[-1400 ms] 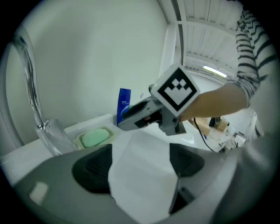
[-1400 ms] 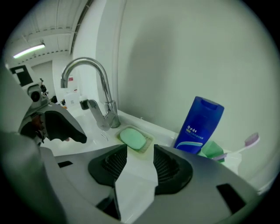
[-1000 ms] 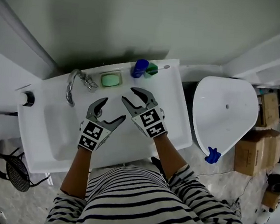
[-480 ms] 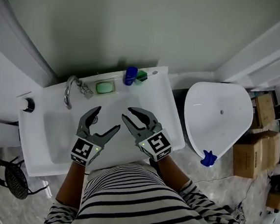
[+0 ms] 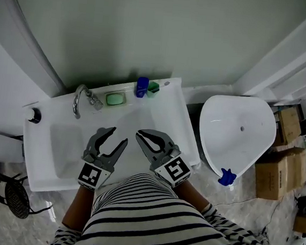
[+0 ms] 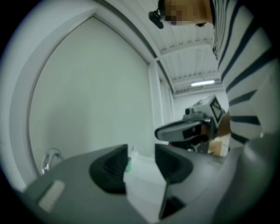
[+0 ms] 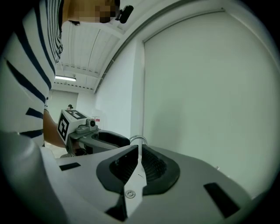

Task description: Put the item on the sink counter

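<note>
Nearest the camera is the person's black-and-white striped shirt [image 5: 154,222], and both forearms reach from it over the front edge of the white sink counter [image 5: 167,112].

The left tool [image 5: 118,136] hangs in front of the curved chrome faucet [image 5: 79,98], on the person's side of it. Its jaws have just been closing and now stand partly apart. Nothing is between them; only the counter shows through the gap. The right tool [image 5: 140,135] hangs in front of the faucet too, further right and just beside the left one. Its jaws have also just been closing, and its own view shows the pads pressed together on nothing. Both tools are clear of the counter and point nearly level towards the wall.

The shallow rectangular basin [image 5: 64,148] lies directly in front of the faucet. Just right of the faucet, along the counter's back edge, a pale green bar of soap [image 5: 114,99] sits in its dish. Further right stands a dark blue plastic cup [image 5: 142,87], with a small green object [image 5: 154,86] touching its right side. All three rest on the counter, well apart from both tools; I cannot tell which of them is the task's item.

Behind the faucet rises a plain grey-green wall [image 5: 151,33]. Far to the faucet's right, off the counter, is a white toilet [image 5: 237,127], and beyond it brown cardboard boxes [image 5: 275,169].
</note>
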A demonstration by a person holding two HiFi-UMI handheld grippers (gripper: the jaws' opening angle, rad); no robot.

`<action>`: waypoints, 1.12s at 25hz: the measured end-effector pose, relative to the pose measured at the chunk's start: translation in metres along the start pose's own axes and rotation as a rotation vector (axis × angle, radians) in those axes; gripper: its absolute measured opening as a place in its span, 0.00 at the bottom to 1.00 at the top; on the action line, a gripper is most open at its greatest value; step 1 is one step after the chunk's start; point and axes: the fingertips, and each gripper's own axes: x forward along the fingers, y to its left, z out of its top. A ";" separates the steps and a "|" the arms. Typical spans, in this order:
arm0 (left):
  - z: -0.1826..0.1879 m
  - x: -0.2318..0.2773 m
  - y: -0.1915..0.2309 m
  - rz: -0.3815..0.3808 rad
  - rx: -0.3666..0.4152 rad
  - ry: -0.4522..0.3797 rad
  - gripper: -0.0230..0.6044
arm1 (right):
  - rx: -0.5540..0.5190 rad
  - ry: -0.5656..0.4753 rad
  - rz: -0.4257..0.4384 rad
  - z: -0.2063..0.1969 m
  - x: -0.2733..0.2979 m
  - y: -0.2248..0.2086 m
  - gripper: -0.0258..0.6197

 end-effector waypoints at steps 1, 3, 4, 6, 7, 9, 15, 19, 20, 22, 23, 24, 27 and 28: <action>0.005 -0.001 -0.001 0.006 -0.003 -0.020 0.32 | -0.007 -0.007 0.002 0.003 -0.001 0.001 0.08; 0.012 -0.002 -0.004 0.011 0.001 -0.043 0.21 | -0.013 -0.026 0.000 0.010 -0.004 0.003 0.08; 0.014 -0.003 -0.005 0.014 0.005 -0.049 0.15 | -0.006 -0.037 -0.004 0.011 -0.006 0.003 0.08; 0.017 -0.003 -0.007 0.022 0.004 -0.055 0.08 | 0.014 -0.053 -0.008 0.011 -0.008 0.002 0.07; 0.017 -0.002 -0.008 0.026 -0.003 -0.057 0.06 | 0.020 -0.056 -0.008 0.012 -0.010 0.002 0.07; 0.018 0.000 -0.009 0.028 -0.012 -0.063 0.05 | 0.047 -0.068 -0.011 0.015 -0.012 0.000 0.07; 0.022 0.001 -0.014 0.004 -0.037 -0.079 0.05 | 0.038 -0.073 -0.028 0.018 -0.018 0.000 0.05; 0.024 0.001 -0.016 -0.016 -0.055 -0.093 0.05 | 0.021 -0.064 -0.028 0.020 -0.019 0.001 0.05; 0.024 0.001 -0.017 -0.019 -0.053 -0.093 0.05 | 0.022 -0.067 -0.027 0.019 -0.020 0.002 0.05; 0.024 0.001 -0.018 -0.025 -0.048 -0.091 0.05 | 0.027 -0.074 -0.029 0.017 -0.020 0.002 0.05; 0.023 0.000 -0.019 -0.026 -0.046 -0.090 0.05 | 0.025 -0.073 -0.032 0.017 -0.020 0.003 0.05; 0.023 0.000 -0.019 -0.027 -0.045 -0.089 0.05 | 0.021 -0.071 -0.033 0.017 -0.020 0.003 0.05; 0.023 0.001 -0.020 -0.029 -0.050 -0.086 0.05 | 0.004 -0.065 -0.027 0.018 -0.020 0.004 0.05; 0.023 0.000 -0.021 -0.030 -0.051 -0.085 0.05 | 0.003 -0.063 -0.025 0.019 -0.020 0.005 0.05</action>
